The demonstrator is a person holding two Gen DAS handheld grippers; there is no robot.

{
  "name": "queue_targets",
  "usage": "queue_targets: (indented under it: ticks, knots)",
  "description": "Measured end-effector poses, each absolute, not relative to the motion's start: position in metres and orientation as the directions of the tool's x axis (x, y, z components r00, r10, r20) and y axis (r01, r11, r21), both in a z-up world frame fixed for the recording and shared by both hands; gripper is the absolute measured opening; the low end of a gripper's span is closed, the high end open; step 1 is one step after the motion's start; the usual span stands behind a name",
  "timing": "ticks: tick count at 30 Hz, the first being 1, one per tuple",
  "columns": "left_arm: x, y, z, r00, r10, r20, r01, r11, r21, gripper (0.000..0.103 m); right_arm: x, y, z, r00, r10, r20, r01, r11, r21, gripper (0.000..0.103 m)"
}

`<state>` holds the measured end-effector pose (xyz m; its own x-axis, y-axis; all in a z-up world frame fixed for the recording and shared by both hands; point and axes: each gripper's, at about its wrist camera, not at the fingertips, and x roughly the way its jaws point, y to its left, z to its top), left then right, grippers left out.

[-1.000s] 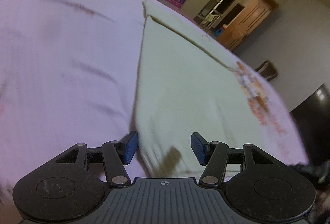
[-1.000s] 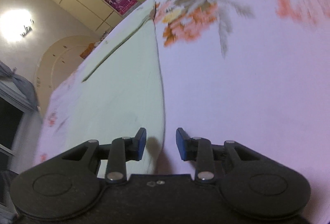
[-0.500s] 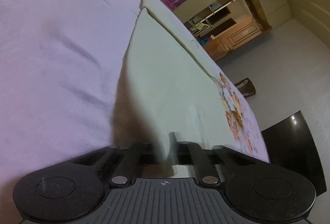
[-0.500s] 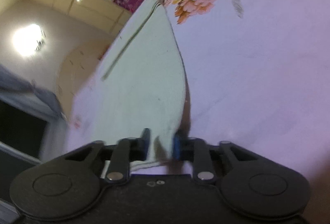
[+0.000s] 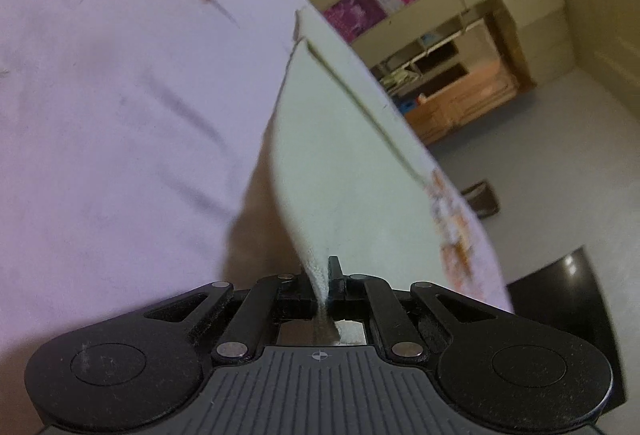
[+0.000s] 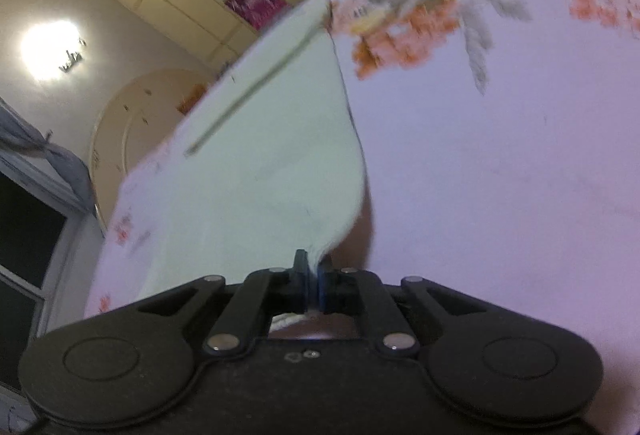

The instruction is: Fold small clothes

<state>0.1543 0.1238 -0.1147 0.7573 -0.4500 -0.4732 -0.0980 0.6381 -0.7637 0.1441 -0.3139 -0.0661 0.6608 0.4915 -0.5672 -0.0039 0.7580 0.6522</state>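
Note:
A pale cream cloth (image 5: 340,163) lies on a lilac bed sheet (image 5: 120,115) printed with orange flowers. My left gripper (image 5: 322,285) is shut on the cloth's near left corner, and the pinched corner rises off the sheet with a shadow under it. In the right wrist view the same cloth (image 6: 256,163) stretches away to the upper left. My right gripper (image 6: 313,285) is shut on its near right corner, which is also lifted a little. The far end of the cloth shows a dark seam line in both views.
The bed sheet (image 6: 500,155) fills the space beside the cloth on both sides. Beyond the bed stand cupboards with magenta panels (image 5: 360,11), a wooden cabinet (image 5: 468,99) and a dark chair (image 5: 560,287). A ceiling lamp (image 6: 48,47) and a dark window (image 6: 24,235) lie left of the right gripper.
Both grippers went from open astride the cloth's near corners to shut on them. Since then both pinched corners have lifted slightly off the sheet.

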Motion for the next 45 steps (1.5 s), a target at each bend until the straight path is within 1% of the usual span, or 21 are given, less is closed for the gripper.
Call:
queue_targets:
  ticks: [3,6,9,13,18,21,26,32,36,37,38,39,40,41,42,43,45]
  knots:
    - [0.167,0.126,-0.097,0.791,-0.451,-0.414,-0.069,0.607,-0.792,0.004,0.154,-0.314,-0.042,0.695,0.490,-0.526,-0.043,0.759,0.650,0.005]
    - [0.197,0.121,-0.073,0.817,-0.456,-0.354,-0.020,0.590,-0.807,0.004,0.173,-0.312,-0.020,0.721,0.490,-0.489,-0.087,0.766,0.637,0.005]
    - [0.232,0.118,-0.052,0.835,-0.453,-0.313,0.016,0.589,-0.808,0.004,0.206,-0.308,-0.005,0.740,0.488,-0.464,-0.117,0.772,0.625,0.005]
    - [0.281,0.119,-0.029,0.850,-0.443,-0.286,0.043,0.599,-0.800,0.004,0.251,-0.306,0.014,0.765,0.472,-0.439,-0.134,0.783,0.608,0.005]
    - [0.361,0.130,-0.016,0.857,-0.421,-0.296,0.023,0.606,-0.795,0.004,0.315,-0.305,0.029,0.782,0.452,-0.428,-0.142,0.799,0.584,0.005]
    - [0.413,0.127,-0.024,0.849,-0.416,-0.327,0.003,0.621,-0.784,0.004,0.359,-0.304,0.025,0.778,0.451,-0.438,-0.141,0.804,0.578,0.005]
    - [0.483,0.131,-0.050,0.828,-0.394,-0.399,-0.055,0.650,-0.758,0.004,0.428,-0.298,-0.001,0.755,0.454,-0.473,-0.115,0.802,0.586,0.005]
    - [0.543,0.140,-0.082,0.824,-0.374,-0.426,-0.104,0.639,-0.762,0.004,0.501,-0.298,-0.036,0.722,0.467,-0.510,-0.079,0.789,0.609,0.005]
    - [0.577,0.141,-0.097,0.816,-0.390,-0.427,-0.087,0.647,-0.758,0.005,0.541,-0.300,-0.061,0.703,0.485,-0.520,-0.056,0.767,0.640,0.005]
    - [0.582,0.141,-0.097,0.824,-0.375,-0.425,-0.089,0.655,-0.751,0.005,0.551,-0.300,-0.068,0.695,0.497,-0.520,-0.054,0.758,0.650,0.008]
    - [0.587,0.142,-0.097,0.829,-0.364,-0.424,-0.093,0.659,-0.747,0.005,0.558,-0.301,-0.073,0.695,0.500,-0.516,-0.053,0.752,0.657,0.014]
    - [0.589,0.143,-0.097,0.835,-0.357,-0.418,-0.093,0.658,-0.748,0.008,0.562,-0.301,-0.075,0.706,0.488,-0.513,-0.051,0.758,0.651,0.020]
    - [0.590,0.144,-0.097,0.843,-0.353,-0.406,-0.087,0.657,-0.749,0.019,0.564,-0.302,-0.075,0.723,0.472,-0.505,-0.053,0.766,0.641,0.031]
    - [0.591,0.145,-0.097,0.851,-0.344,-0.396,-0.077,0.665,-0.743,0.048,0.564,-0.303,-0.074,0.742,0.457,-0.490,-0.056,0.771,0.634,0.039]
    - [0.590,0.145,-0.094,0.863,-0.310,-0.400,-0.083,0.692,-0.717,0.065,0.563,-0.305,-0.072,0.753,0.455,-0.475,-0.064,0.769,0.636,0.040]
    - [0.589,0.145,-0.092,0.872,-0.284,-0.399,-0.082,0.718,-0.691,0.065,0.562,-0.308,-0.071,0.759,0.458,-0.463,-0.075,0.767,0.637,0.040]
    - [0.592,0.149,-0.093,0.869,-0.287,-0.404,-0.070,0.737,-0.672,0.065,0.557,-0.310,-0.068,0.767,0.450,-0.457,-0.089,0.780,0.619,0.040]
